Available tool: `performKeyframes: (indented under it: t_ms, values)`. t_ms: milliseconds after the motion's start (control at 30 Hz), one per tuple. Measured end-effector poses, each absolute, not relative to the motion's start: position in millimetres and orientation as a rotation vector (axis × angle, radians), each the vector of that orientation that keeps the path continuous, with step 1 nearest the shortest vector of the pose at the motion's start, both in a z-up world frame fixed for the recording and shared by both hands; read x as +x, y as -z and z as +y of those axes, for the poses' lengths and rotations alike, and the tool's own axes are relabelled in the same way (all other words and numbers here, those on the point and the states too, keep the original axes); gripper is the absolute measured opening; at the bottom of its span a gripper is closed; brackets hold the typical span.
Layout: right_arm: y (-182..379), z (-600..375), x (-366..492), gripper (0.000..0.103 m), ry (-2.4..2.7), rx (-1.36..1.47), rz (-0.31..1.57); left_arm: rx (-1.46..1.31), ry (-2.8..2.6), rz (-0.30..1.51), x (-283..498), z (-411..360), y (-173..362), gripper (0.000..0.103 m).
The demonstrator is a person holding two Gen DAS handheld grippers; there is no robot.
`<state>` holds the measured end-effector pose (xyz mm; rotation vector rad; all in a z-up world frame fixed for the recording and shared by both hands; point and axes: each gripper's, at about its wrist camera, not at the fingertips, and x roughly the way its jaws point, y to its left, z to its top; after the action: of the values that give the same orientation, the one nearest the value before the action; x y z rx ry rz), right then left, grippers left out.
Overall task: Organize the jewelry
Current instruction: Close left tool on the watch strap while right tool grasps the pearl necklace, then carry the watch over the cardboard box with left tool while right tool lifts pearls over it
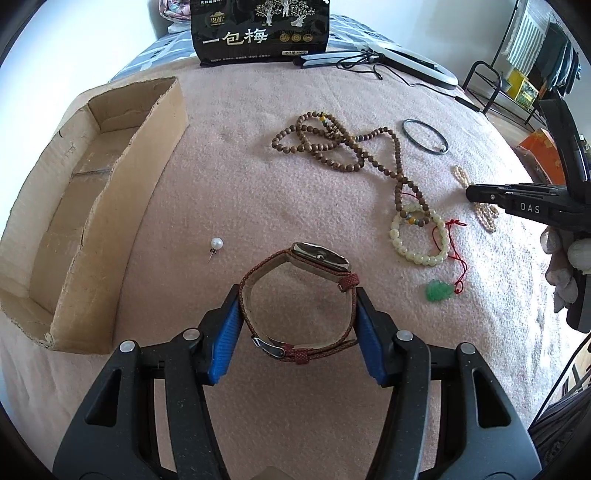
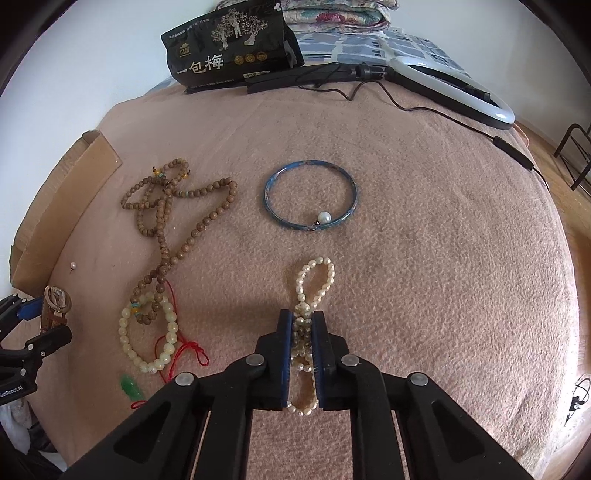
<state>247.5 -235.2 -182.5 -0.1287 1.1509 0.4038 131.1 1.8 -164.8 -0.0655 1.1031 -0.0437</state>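
My left gripper (image 1: 297, 295) is shut on a wristwatch (image 1: 317, 257) with a red-brown strap, its pads pressing the strap loop from both sides. My right gripper (image 2: 302, 318) is shut on a pearl bracelet (image 2: 314, 277) lying on the pink blanket (image 2: 443, 277). An open cardboard box (image 1: 88, 206) stands at the left. A pearl earring (image 1: 217, 243) lies between box and watch. Brown wooden beads (image 1: 332, 142), a pale bead bracelet (image 1: 417, 236), a green pendant (image 1: 439, 291) on red cord and a dark bangle (image 2: 311, 194) with a second pearl earring (image 2: 323, 217) lie on the blanket.
A black snack bag (image 1: 260, 31) stands at the blanket's far edge. A ring light (image 2: 454, 86) with its cable lies at the far right. A metal rack (image 1: 491, 85) and an orange box (image 1: 539, 147) stand off the bed to the right.
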Motion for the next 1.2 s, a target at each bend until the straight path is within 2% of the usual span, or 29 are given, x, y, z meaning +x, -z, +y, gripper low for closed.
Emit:
performKeyframes:
  t_ms: [600, 1200]
  values:
    - [127.5, -241.6, 230.4, 0.004, -0.4, -0.067, 1.027, -0.079, 0.029, 0.967, 123.9, 19.4, 106.4, 0.058]
    - [49.1, -200.9, 202.8, 0.003, -0.487, -0.061, 0.872, -0.125, 0.002, 0.866, 125.1, 65.9, 53.0, 0.058]
